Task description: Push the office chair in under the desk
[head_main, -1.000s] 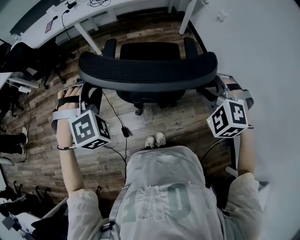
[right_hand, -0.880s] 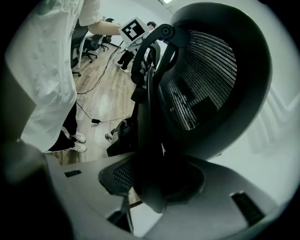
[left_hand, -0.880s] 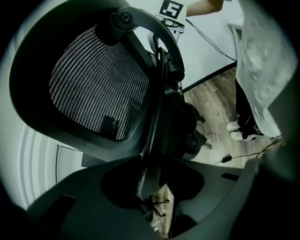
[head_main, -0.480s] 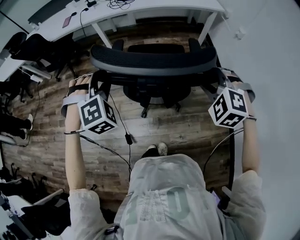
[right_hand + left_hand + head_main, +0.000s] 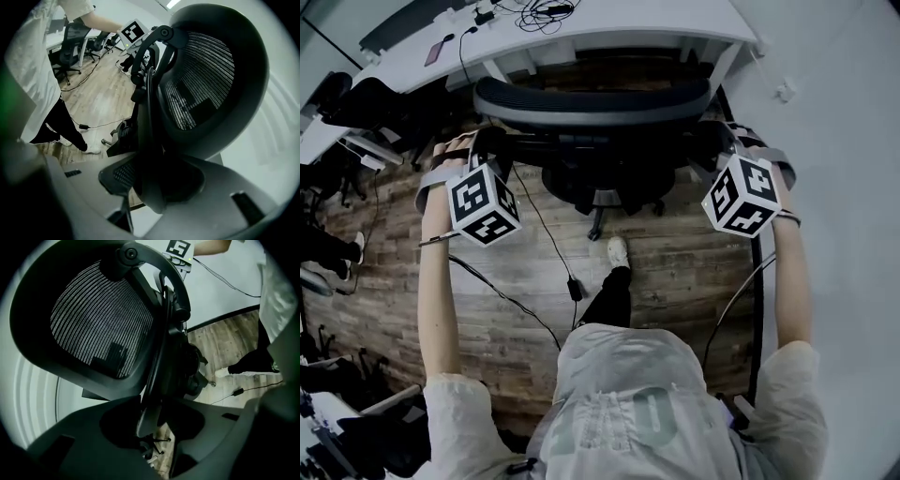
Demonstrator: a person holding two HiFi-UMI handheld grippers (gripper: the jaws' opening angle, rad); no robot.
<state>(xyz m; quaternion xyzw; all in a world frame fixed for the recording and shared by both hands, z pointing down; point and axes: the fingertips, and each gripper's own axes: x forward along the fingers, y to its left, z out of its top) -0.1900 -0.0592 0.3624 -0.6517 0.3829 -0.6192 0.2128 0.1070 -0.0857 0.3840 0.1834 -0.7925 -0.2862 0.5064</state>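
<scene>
A black mesh office chair [image 5: 591,98] stands in front of the white desk [image 5: 609,28], its seat hidden under the desktop and its backrest just short of the desk edge. My left gripper [image 5: 483,152] is shut on the backrest's left rim, and my right gripper [image 5: 727,142] on its right rim. In the left gripper view the backrest frame [image 5: 161,348] runs down between the jaws of the left gripper [image 5: 152,413], beside the mesh [image 5: 101,319]. In the right gripper view the frame [image 5: 150,117] likewise sits inside the right gripper [image 5: 154,183].
A white wall [image 5: 844,141] runs close along the right. A cable [image 5: 539,230] with a power adapter [image 5: 575,286] lies on the wood floor near the person's shoe [image 5: 617,251]. Other dark chairs [image 5: 366,103] stand at the left. Cables [image 5: 530,11] lie on the desk.
The chair has rolled away from me toward the desk, and its seat has gone under the desktop. Both grippers moved with it. The person has stepped one foot forward.
</scene>
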